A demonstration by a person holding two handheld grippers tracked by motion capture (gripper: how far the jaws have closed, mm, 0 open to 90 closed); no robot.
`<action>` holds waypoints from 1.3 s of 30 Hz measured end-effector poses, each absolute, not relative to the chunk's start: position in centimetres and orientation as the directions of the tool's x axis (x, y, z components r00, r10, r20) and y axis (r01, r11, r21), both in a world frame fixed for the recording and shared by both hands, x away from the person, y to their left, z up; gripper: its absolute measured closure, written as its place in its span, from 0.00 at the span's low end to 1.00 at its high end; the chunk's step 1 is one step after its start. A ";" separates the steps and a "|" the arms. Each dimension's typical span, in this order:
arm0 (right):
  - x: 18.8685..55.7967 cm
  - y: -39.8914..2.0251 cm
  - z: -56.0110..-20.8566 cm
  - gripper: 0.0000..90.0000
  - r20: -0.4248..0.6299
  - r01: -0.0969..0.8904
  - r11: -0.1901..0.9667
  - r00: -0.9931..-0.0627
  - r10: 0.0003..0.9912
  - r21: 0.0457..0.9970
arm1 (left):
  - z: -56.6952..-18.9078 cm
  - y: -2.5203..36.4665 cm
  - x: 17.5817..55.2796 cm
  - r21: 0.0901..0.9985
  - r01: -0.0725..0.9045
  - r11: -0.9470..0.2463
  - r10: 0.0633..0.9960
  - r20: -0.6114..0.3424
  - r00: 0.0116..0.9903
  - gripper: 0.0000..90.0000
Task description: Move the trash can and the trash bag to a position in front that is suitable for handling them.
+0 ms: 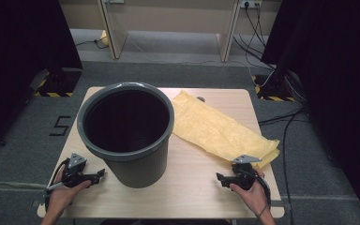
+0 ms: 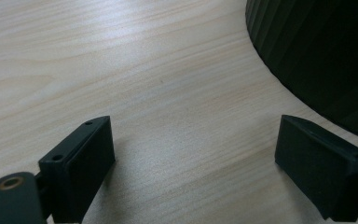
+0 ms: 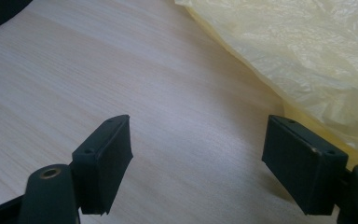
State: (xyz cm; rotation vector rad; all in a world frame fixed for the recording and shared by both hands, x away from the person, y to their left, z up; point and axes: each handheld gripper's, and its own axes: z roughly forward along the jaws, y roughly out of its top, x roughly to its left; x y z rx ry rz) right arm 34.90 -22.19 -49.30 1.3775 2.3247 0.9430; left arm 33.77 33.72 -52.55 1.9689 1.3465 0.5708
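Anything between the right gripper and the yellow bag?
Nothing: bare table separates the open right gripper from the yellow bag, as the right gripper view shows.

Your way across the table's (image 1: 192,197) middle is blocked by the grey waste bin (image 1: 126,133). Bare wood lies open along the near edge between both grippers. The yellow plastic bag (image 1: 220,129) covers the right rear, just beside your right gripper (image 1: 221,178).

Black jaws, grey plates, trailing cables
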 end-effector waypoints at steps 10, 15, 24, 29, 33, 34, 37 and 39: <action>34.9 -21.9 -49.3 0.25 0.081 0.669 0.342 -0.516 0.853 0.660 | -52.5 33.7 33.7 0.737 0.632 -0.240 0.927 -0.019 0.374 0.12; 34.9 -21.7 -49.4 0.24 0.082 0.667 0.349 -0.525 0.847 0.658 | -52.2 33.7 33.5 0.750 0.630 -0.203 0.919 -0.077 0.388 0.18; 35.0 -21.9 -49.6 0.24 0.082 0.671 0.342 -0.516 0.853 0.658 | -50.0 31.9 31.5 0.836 0.525 -0.160 0.866 -0.137 0.481 0.18; 35.0 -21.8 -49.6 0.24 0.076 0.670 0.350 -0.519 0.851 0.655 | -49.4 30.6 30.2 0.843 0.505 -0.184 0.846 -0.125 0.518 0.18; 35.0 -21.8 -49.6 0.24 0.075 0.672 0.350 -0.517 0.853 0.653 | -49.5 29.3 29.4 0.839 0.503 -0.208 0.835 -0.116 0.538 0.18; 35.0 -21.8 -49.7 0.24 0.076 0.673 0.348 -0.515 0.853 0.652 | -49.4 28.9 29.3 0.836 0.502 -0.221 0.836 -0.102 0.539 0.18; 35.1 -21.8 -49.7 0.25 0.075 0.673 0.352 -0.518 0.852 0.651 | -49.6 27.9 29.2 0.827 0.504 -0.249 0.834 -0.082 0.546 0.16; 35.1 -21.7 -49.8 0.25 0.076 0.674 0.353 -0.519 0.852 0.648 | -49.7 27.5 29.5 0.824 0.504 -0.260 0.832 -0.074 0.550 0.16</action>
